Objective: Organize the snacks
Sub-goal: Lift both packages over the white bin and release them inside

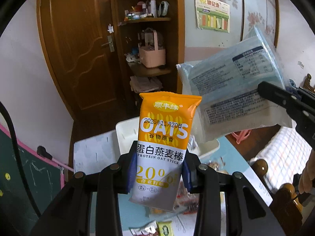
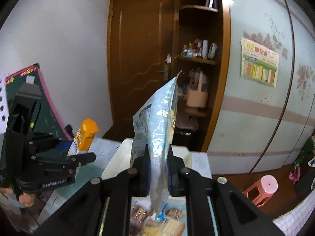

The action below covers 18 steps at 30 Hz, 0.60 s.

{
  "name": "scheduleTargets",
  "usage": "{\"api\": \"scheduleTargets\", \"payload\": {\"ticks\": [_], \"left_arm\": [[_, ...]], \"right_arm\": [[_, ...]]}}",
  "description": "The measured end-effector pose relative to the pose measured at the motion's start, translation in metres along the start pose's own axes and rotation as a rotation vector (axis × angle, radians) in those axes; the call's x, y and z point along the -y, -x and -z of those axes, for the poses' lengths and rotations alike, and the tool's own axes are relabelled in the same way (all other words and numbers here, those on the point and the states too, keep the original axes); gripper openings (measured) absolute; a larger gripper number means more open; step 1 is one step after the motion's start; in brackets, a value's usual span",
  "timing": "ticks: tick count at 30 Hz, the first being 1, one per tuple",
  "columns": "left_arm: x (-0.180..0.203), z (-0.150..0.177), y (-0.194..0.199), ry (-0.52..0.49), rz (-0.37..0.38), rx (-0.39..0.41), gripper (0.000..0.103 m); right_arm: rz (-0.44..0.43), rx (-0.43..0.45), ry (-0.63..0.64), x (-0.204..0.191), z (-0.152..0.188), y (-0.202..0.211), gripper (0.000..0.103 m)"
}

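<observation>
Fingers (image 1: 131, 172) clamp oat stick (image 1: 164, 137) — bin (image 1: 126, 131) behind.

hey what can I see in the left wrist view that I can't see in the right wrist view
Only the left wrist view shows the oat stick packet's printed front and small snack packets on the table. Only the right wrist view shows the pink stool's round top and the left tool from outside. Both show the light blue packet in the right tool, the white bin, door and shelves.
</observation>
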<state>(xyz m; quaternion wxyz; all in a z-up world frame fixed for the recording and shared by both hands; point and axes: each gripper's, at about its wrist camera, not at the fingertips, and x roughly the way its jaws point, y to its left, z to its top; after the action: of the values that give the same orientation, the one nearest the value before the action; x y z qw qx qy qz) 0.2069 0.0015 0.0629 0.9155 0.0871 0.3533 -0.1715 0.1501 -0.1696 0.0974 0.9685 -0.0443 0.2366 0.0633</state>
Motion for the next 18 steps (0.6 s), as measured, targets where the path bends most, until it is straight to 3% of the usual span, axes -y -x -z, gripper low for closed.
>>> {"api": "scheduleTargets", "payload": {"ticks": [9, 18], "left_arm": [[-0.011, -0.055, -0.031, 0.036, -0.016, 0.01, 0.037], [-0.021, -0.069, -0.065, 0.081, -0.001, -0.019, 0.037]], "right_arm": [[0.056, -0.013, -0.025, 0.015, -0.041, -0.044, 0.012], [0.071, -0.052, -0.036, 0.016, -0.048, -0.076, 0.012]]}}
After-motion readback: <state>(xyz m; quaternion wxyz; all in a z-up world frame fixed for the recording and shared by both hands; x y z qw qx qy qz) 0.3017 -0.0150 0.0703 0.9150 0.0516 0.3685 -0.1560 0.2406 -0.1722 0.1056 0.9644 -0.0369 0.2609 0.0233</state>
